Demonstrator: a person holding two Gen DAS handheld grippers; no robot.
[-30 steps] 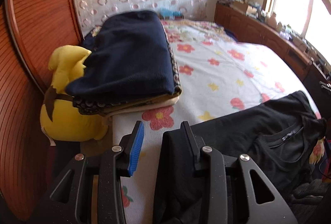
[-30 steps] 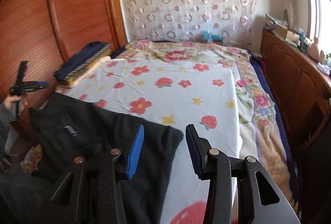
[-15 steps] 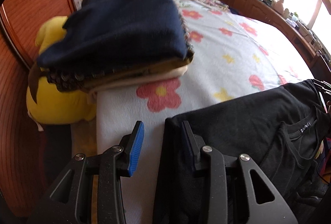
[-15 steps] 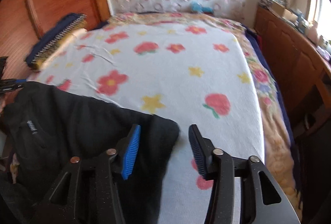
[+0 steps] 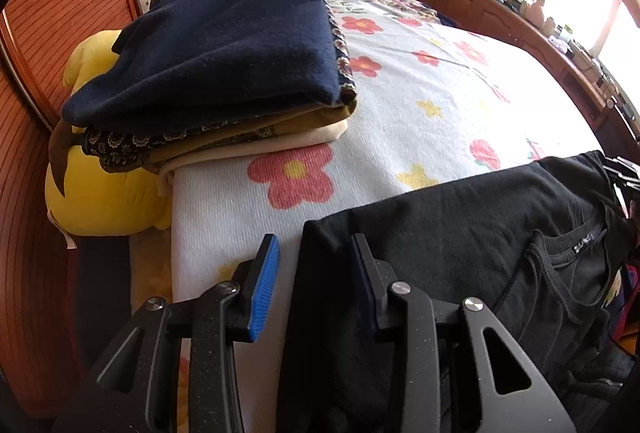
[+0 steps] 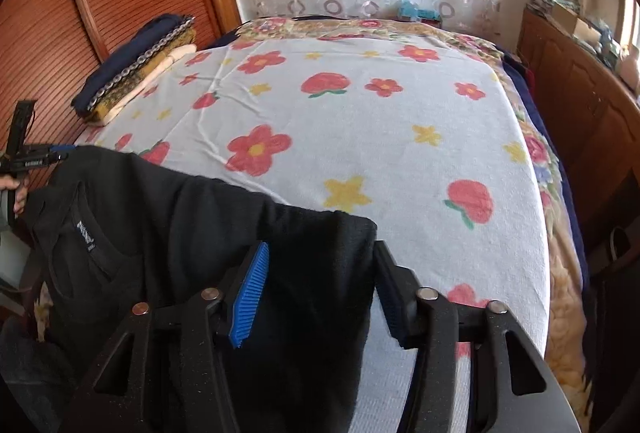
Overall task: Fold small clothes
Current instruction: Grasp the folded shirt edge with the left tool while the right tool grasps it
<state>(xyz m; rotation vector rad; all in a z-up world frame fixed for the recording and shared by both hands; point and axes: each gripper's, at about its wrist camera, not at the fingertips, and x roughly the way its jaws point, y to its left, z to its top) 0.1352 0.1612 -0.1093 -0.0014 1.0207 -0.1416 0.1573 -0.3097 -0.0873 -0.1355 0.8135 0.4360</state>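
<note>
Black shirt (image 6: 192, 233): pinch both corners evenly; left gripper (image 5: 316, 273) parted, right gripper (image 6: 320, 281) closing (cloth between, ungripped).

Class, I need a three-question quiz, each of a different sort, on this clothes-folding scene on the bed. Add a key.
1. True or false: the black T-shirt lies spread on the floral bedspread.
2. Which colour tops the folded stack? A red, B navy, C white.
3. What yellow thing sits beside that stack?

Key: 1 true; 2 B; 3 a plush toy.
</note>
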